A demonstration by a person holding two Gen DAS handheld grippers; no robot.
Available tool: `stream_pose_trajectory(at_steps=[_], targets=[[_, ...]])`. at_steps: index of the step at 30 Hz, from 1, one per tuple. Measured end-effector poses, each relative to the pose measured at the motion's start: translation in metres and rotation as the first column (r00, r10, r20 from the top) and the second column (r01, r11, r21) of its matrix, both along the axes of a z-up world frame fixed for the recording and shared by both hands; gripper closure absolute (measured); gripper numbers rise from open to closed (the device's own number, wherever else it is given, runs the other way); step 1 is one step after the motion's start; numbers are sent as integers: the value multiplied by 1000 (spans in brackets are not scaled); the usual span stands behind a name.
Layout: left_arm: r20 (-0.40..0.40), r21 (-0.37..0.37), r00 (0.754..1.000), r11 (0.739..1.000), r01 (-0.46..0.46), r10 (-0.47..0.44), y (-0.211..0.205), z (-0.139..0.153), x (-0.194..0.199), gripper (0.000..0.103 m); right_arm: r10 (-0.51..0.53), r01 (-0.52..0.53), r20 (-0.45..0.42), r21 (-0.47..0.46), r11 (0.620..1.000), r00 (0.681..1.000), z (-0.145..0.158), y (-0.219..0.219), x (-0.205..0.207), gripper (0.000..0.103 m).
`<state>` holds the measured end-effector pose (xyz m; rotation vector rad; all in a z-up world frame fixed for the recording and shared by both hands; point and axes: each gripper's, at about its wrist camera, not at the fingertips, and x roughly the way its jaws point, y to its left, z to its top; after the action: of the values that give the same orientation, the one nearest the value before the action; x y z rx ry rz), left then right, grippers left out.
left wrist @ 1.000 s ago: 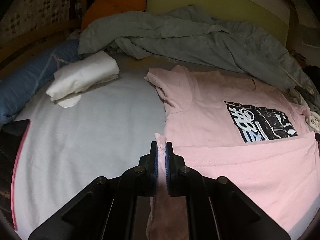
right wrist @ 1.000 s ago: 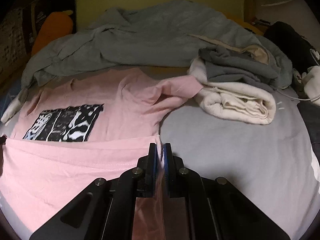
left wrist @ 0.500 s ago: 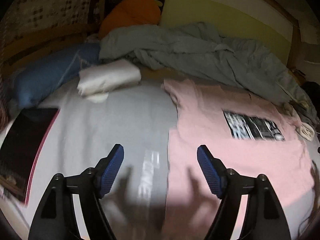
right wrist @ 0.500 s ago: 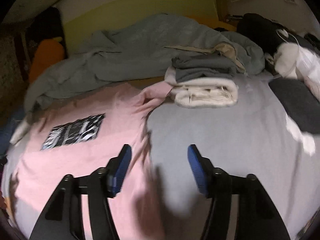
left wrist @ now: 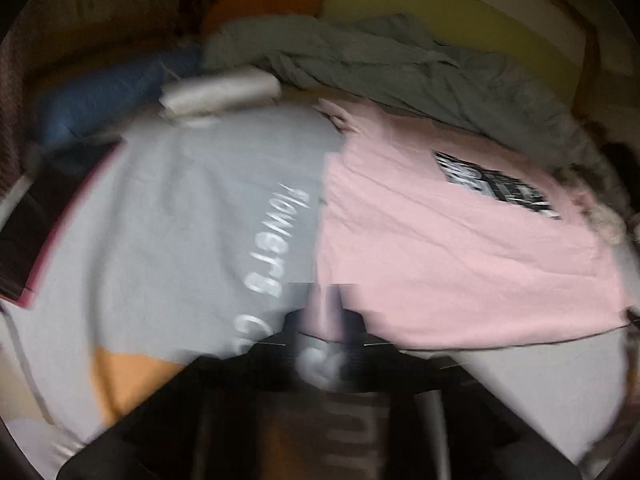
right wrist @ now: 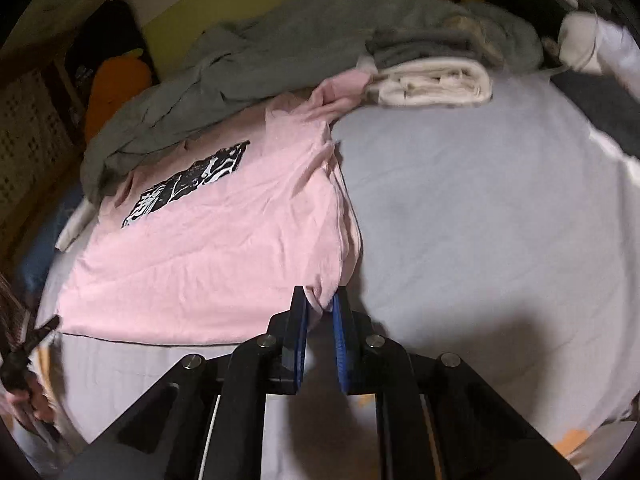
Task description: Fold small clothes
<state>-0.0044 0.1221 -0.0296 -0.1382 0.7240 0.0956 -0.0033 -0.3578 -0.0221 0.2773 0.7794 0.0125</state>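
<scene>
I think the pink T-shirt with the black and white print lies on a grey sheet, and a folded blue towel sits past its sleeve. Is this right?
Not quite: the folded towel past the sleeve is cream-white, not blue. The right wrist view shows it, with a grey garment stacked on top. The rest holds: the pink T-shirt with its black and white print lies on the grey sheet.

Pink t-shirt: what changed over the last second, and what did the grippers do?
Both grippers let go of the folded-up hem, opened wide, then came back to the new near edge. The left gripper is shut on the pink t-shirt; the right gripper is closing on its corner fold. The shirt now lies shorter, folded once. The grey blanket and cream folded stack stayed put.
</scene>
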Motion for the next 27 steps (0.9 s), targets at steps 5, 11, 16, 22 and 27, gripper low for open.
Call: stream_pose_trajectory(at_steps=[5,11,16,22,27], targets=[[98,59,995,998,-13,7,-3,17,-17,101,-41,46,56,-91,995,998,9,8,-19,95],[12,15,999,999,-30,30,8,4,-12,100,-264,264,-1,-5,964,964,-5,-34,-51,103],[5,-7,999,999,-34,34,7,-2,-12,84,-184,183,79,22,983,980,7,-26,-51,102],[91,-31,995,999,-37,40,14,12,-19,68,-86,88,44,-50,995,995,13,1,-18,27],[60,-16,998,999,-36,37,11,7,-4,69,-47,44,-28,-115,992,998,8,4,14,94]])
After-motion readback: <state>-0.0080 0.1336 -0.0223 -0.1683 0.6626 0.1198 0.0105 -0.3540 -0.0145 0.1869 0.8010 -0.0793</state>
